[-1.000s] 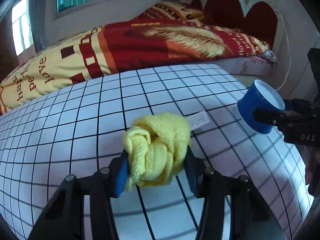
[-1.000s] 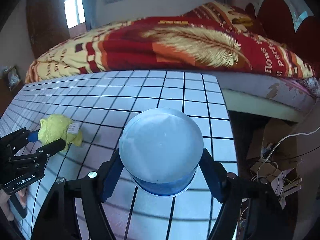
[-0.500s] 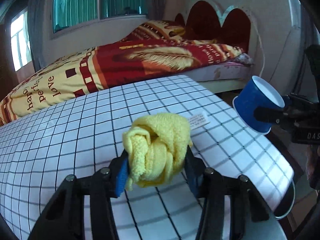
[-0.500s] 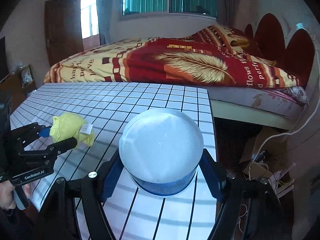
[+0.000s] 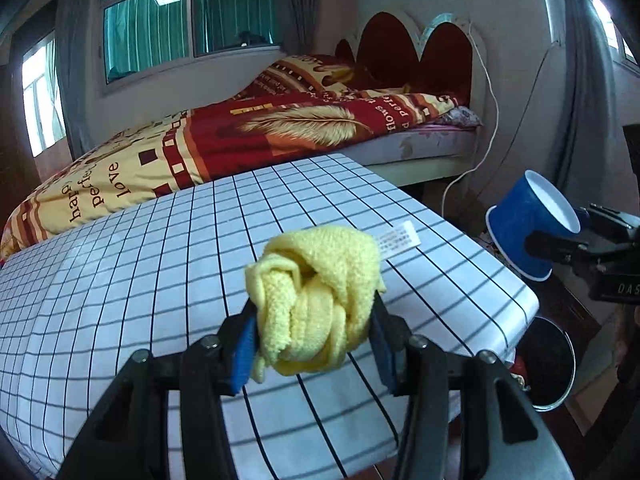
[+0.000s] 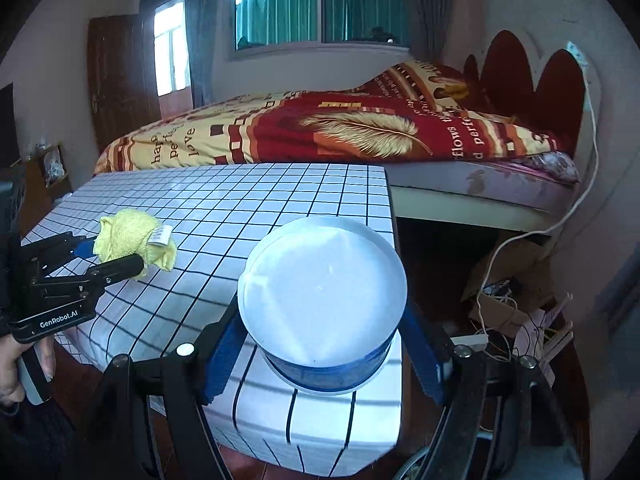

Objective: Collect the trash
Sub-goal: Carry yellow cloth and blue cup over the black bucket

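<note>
Left tongs (image 5: 312, 336): clamped on a bunched yellow cloth (image 5: 316, 300), the blue pads pressing into it from both sides; held in the air above the table, over its near right part.
Cloth: rolled into a lump, with a white tag (image 5: 398, 238) sticking out on its right side; it touches nothing but the tongs. In the right wrist view it sits at the far left (image 6: 134, 242), above the table's left edge.
Table (image 5: 120, 280): covered in a white sheet with a black grid; the bare part of the top carries nothing.
Bed (image 5: 200, 148): beyond the table's far edge, under a red and yellow quilt with a feather print.
Bin (image 5: 554, 364): dark and round, on the floor just past the table's near right corner, partly hidden by that corner.
Right tongs (image 6: 324, 352): clamped on a blue paper cup (image 6: 322, 304), pads on its two sides.
Cup: tilted, white inside facing the right wrist camera; held in the air off the table's right edge (image 5: 530, 226), above the bin's side of the floor.
Person's hand (image 6: 24, 364): grips the handle of the left tongs at the lower left.
</note>
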`<state>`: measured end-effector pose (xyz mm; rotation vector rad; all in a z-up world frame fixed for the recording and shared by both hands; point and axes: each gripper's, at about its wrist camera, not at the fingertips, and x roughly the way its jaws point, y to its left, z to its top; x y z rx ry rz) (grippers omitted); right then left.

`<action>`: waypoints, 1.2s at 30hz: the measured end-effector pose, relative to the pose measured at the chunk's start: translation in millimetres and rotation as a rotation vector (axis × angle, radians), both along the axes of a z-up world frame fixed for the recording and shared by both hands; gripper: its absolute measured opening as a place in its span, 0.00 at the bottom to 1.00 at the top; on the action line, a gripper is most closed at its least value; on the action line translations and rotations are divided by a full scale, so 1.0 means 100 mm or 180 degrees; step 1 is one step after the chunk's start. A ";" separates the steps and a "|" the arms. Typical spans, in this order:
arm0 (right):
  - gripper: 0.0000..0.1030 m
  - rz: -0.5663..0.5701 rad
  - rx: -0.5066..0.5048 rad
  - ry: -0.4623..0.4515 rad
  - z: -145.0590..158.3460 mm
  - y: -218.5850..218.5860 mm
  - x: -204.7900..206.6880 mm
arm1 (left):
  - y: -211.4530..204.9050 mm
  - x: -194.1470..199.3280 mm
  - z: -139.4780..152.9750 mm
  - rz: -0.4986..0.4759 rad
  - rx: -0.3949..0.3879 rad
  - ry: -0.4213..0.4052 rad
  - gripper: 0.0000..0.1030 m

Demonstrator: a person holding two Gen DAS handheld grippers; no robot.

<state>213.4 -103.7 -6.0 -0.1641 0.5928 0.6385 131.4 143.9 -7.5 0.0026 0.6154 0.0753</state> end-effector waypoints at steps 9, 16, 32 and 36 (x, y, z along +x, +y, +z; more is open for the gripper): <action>0.74 -0.0115 -0.0073 0.0016 -0.17 -0.37 -0.22 | -0.36 -0.10 -0.14 -0.0187 -0.0004 0.0025 0.49; 0.74 -0.0382 -0.0028 0.0069 -0.21 -0.82 -0.21 | -0.76 -0.01 -0.16 -0.0444 0.0008 0.0046 0.49; 0.74 -0.0726 -0.0024 0.0163 -0.34 -1.52 -0.36 | -1.41 0.04 -0.18 -0.0884 0.0041 0.0084 0.49; 0.74 -0.0807 -0.0037 0.0185 -0.38 -1.68 -0.40 | -1.55 0.05 -0.20 -0.0987 0.0035 0.0103 0.49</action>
